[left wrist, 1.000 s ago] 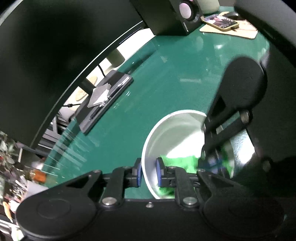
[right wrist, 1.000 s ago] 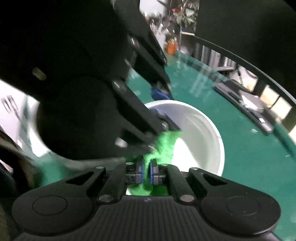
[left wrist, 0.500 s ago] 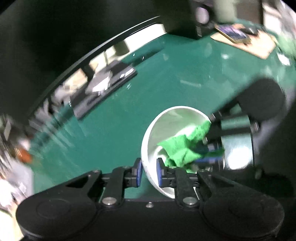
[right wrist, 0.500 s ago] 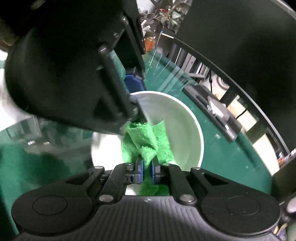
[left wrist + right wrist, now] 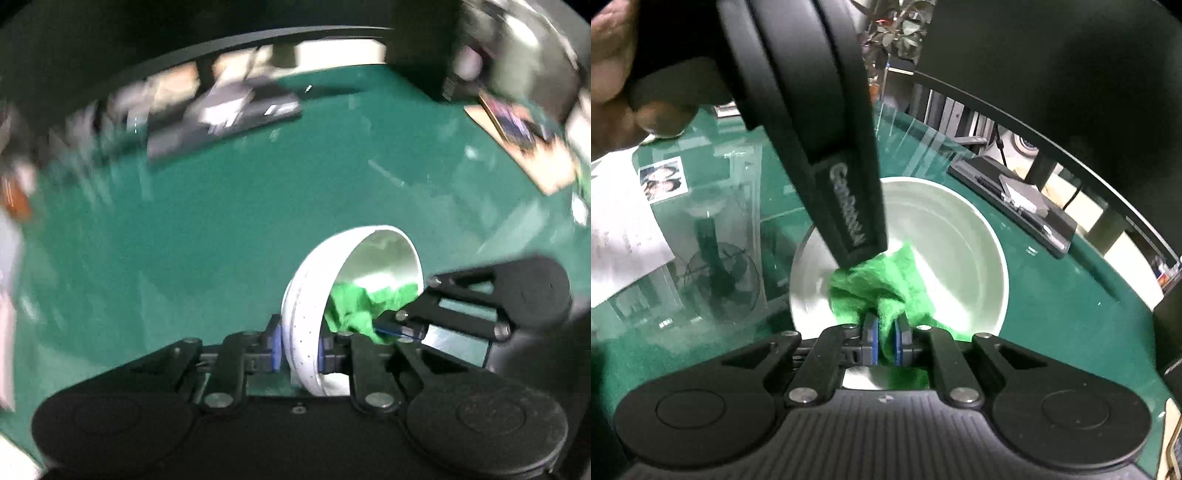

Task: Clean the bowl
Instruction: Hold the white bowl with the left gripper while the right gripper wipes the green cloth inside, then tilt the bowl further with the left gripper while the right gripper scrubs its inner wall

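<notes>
While the left claw (image 5: 298,356) clamped the rim of the white, round, glossy bowl (image 5: 347,291) and held it tipped on edge above the surface, the right claw (image 5: 885,341) was pinched tight on a bunched bright green fuzzy cloth (image 5: 886,284) pressed inside the bowl's hollow. In the right wrist view the cloth sat low on the near wall of the bowl, partly under the black body of the left tool, with much of the pale interior bare beyond it. To do this wipe well, I would judge that the cloth should be swept round the whole inner wall and up to the rim, with the left grip kept firm so the tilted bowl does not twist out of the blue pads (image 5: 275,347). Pressing too hard against a bowl held only at one edge could lever it loose. A person's hand (image 5: 613,85) showed at the upper left of the right wrist view, wrapped on the left tool.

The dark green glossy surface (image 5: 221,229) threw back reflections. A flat black tray-like device (image 5: 1015,201) lay near its far edge, white printed paper (image 5: 620,221) lay to the left, and leafy plants (image 5: 890,22) stood in the dim room behind. The left wrist view was blurred.
</notes>
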